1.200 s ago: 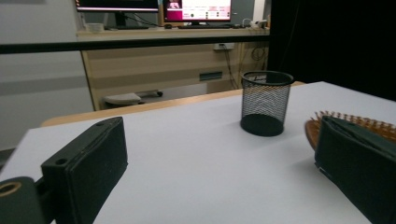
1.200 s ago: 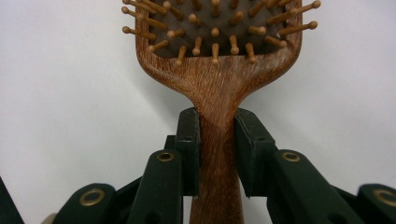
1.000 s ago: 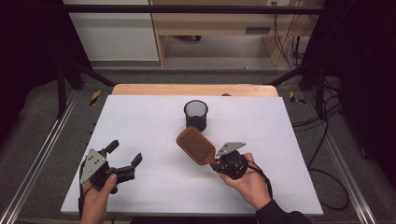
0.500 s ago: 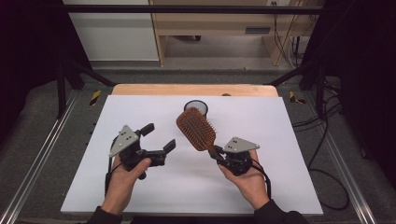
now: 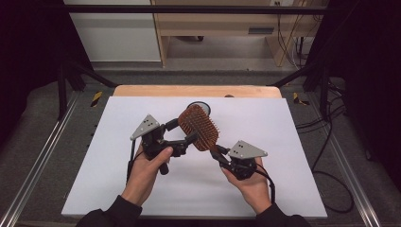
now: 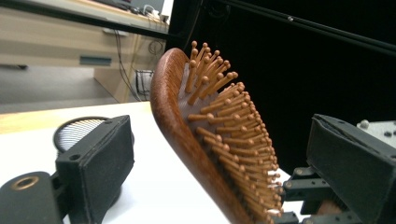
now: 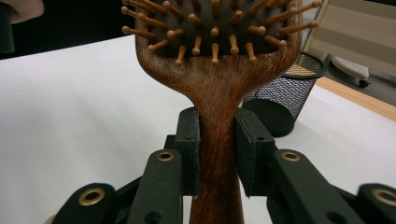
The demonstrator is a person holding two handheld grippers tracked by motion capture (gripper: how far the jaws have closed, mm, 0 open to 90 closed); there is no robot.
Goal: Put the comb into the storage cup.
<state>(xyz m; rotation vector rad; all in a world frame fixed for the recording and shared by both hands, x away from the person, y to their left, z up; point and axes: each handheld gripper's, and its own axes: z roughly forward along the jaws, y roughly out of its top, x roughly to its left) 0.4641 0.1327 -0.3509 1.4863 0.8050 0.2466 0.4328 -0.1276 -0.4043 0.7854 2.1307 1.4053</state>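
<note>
The right tool (image 5: 218, 153) is clenched on the handle of a wooden paddle hairbrush (image 5: 198, 127), holding it raised above the white desk (image 5: 283, 142). The left tool (image 5: 182, 132) is released, its jaws spread either side of the brush head. A black mesh cup (image 7: 285, 95) stands behind.

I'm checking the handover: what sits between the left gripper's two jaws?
The head of the wooden hairbrush, untouched by either open jaw of the left gripper, as the left gripper view shows. The right gripper clamps its handle.
</note>
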